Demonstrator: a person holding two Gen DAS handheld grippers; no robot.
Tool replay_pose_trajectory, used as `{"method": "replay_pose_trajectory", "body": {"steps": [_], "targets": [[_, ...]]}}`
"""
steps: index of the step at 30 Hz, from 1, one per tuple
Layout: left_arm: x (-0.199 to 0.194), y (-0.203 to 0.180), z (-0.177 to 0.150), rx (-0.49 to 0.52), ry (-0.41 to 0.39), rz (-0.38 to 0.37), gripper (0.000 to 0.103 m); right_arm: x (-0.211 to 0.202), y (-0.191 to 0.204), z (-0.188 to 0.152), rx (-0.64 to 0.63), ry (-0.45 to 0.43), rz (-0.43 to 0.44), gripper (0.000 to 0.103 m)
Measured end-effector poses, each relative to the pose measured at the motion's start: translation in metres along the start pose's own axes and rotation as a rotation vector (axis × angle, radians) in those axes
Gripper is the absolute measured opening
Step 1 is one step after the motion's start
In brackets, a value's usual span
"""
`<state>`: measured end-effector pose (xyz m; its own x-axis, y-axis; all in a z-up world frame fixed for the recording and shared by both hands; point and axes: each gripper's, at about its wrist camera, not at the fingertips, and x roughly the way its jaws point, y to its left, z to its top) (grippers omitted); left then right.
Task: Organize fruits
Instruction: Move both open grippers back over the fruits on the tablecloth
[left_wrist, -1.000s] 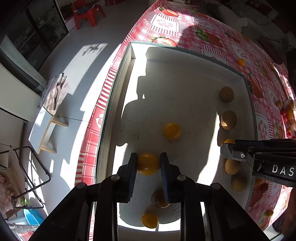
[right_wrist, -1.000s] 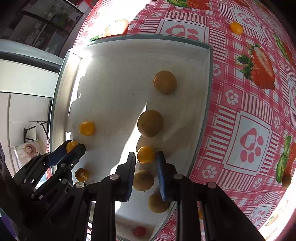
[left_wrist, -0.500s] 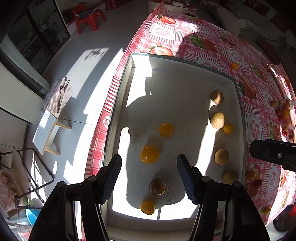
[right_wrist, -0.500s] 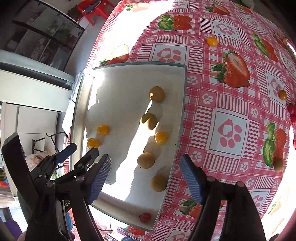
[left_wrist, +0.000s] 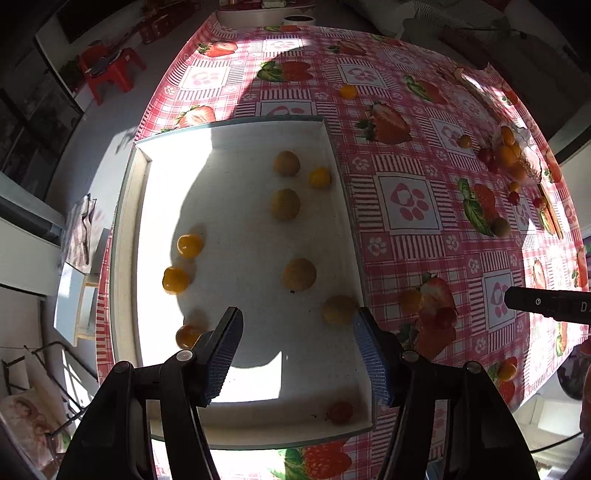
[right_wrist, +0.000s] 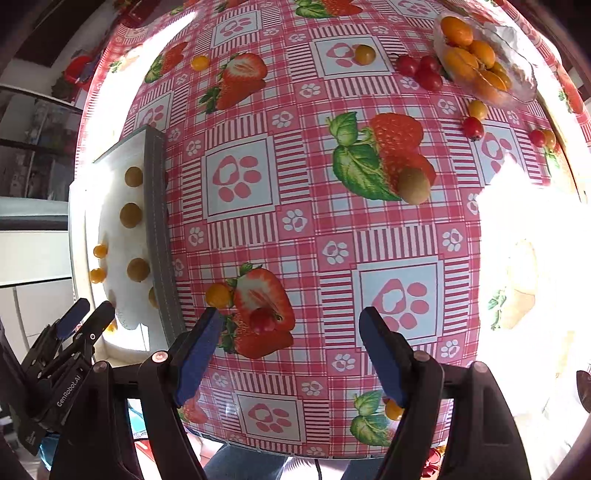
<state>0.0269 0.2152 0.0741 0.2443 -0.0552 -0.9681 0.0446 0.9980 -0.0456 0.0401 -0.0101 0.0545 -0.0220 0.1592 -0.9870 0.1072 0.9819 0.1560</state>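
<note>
tray centre (left_wrist: 240, 236) bare | brown fruits (left_wrist: 299, 274) along right wall | cloth ahead (right_wrist: 314, 229) open

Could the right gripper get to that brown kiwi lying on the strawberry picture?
Probably yes. The right gripper is open and empty, and the kiwi lies alone on the tablecloth ahead of it, with nothing between them.

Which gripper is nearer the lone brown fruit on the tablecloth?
Right. The right gripper hangs over the cloth facing the brown fruit; the left gripper is over the tray.
</note>
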Motion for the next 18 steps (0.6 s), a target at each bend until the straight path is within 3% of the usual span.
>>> {"method": "replay_pose_trajectory", "body": {"steps": [9, 18], "targets": [[0.002, -0.073, 0.0, 0.175, 0.021, -0.054, 0.063, 0.001, -0.071, -0.037, 0.062, 0.02, -0.079, 0.08], [0.029, -0.115, -0.007, 0.197, 0.103, -0.094, 0.063, 0.009, -0.085, -0.064, 0.008, 0.045, -0.083, 0.08]]}}
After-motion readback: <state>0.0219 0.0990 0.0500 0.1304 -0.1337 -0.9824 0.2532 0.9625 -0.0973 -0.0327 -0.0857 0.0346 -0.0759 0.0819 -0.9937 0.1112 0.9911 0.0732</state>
